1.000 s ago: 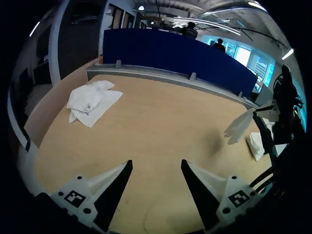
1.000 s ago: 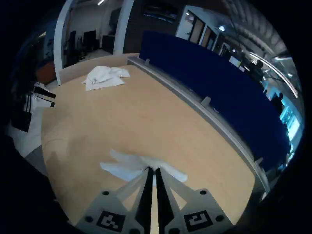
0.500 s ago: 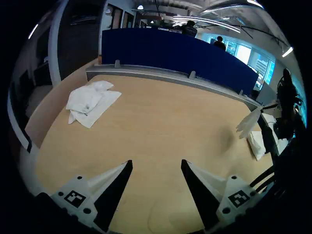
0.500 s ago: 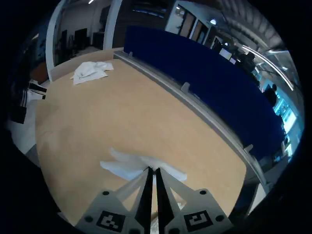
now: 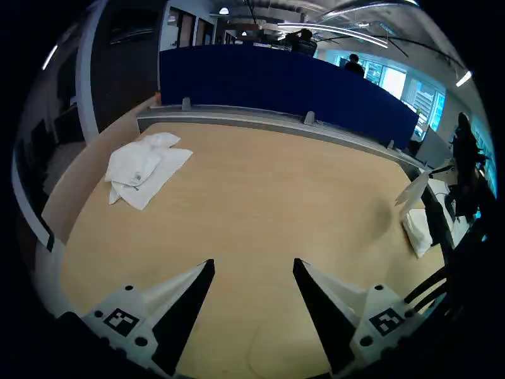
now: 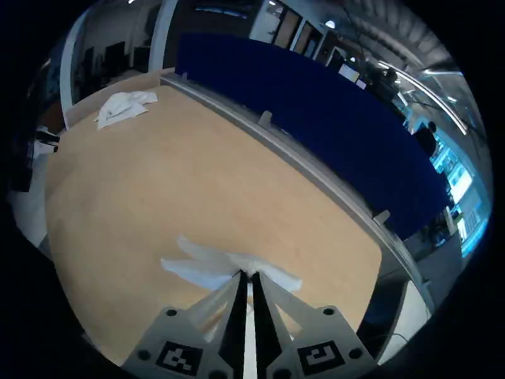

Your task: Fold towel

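**A:** We're over a pale wooden table (image 5: 252, 189) that runs along the foot of a long blue divider (image 5: 284, 82). Strip lights and bright windows lie beyond the divider.

**B:** There are people (image 5: 306, 41) back there too, past the divider's top edge. Our left tongs (image 5: 252, 262) gape wide over bare wood, out from the divider's middle, holding nothing.

**A:** Our right tongs (image 6: 247, 275) are pinched tight on a white towel (image 6: 227, 266), with cloth fanning out either side of the tips.

**B:** In the left gripper view we see that towel hanging clear of the wood near the divider's right end. A folded stack (image 5: 418, 230) lies on the table close by it.

**A:** A crumpled heap of towels (image 5: 142, 167) sits near the divider's left end. It carries a small tag, too tiny for us to read.

**B:** The tong fingers carry square black-and-white markers (image 5: 121, 320), patterns rather than words.

**A:** Since a second ago, the held towel has drifted farther toward the divider's right end. In the right gripper view the heap has shrunk away toward the divider's far end. Our left tongs have kept their wide gap.
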`<state>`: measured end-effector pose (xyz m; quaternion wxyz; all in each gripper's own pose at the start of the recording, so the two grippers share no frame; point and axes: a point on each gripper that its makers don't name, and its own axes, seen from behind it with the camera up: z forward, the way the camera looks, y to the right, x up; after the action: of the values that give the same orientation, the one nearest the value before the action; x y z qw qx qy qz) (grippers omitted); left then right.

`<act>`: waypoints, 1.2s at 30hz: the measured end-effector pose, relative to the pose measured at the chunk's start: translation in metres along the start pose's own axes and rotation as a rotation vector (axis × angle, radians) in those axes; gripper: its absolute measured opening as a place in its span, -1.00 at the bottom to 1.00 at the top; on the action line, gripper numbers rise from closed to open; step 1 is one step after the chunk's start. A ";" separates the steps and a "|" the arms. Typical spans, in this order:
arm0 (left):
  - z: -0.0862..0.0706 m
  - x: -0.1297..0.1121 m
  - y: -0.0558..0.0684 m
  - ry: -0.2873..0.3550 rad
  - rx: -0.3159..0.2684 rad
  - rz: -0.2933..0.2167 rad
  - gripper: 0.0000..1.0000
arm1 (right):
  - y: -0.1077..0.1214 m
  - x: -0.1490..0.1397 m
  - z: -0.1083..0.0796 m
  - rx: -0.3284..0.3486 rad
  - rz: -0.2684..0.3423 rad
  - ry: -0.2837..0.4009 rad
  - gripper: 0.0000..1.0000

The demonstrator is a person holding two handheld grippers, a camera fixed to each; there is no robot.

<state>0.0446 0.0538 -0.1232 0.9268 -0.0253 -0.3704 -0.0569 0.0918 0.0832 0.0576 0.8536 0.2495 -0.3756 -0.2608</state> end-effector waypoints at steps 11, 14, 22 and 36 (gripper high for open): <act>0.002 0.001 0.007 -0.005 -0.002 0.012 0.84 | 0.041 -0.031 -0.008 -0.045 0.039 -0.037 -0.89; 0.002 0.001 0.009 -0.006 -0.005 0.014 0.84 | 0.044 -0.036 -0.009 -0.050 0.047 -0.042 -0.89; 0.000 0.003 0.013 -0.006 -0.010 0.023 0.84 | 0.045 -0.057 -0.015 -0.060 0.057 -0.067 -0.89; 0.000 0.000 0.022 -0.010 -0.026 0.045 0.84 | 0.037 -0.131 -0.036 -0.091 0.126 -0.137 -0.89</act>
<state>0.0474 0.0758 -0.1235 0.9256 -0.0459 -0.3735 -0.0406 0.0530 0.2019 -0.0082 0.8512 0.1677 -0.4356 -0.2397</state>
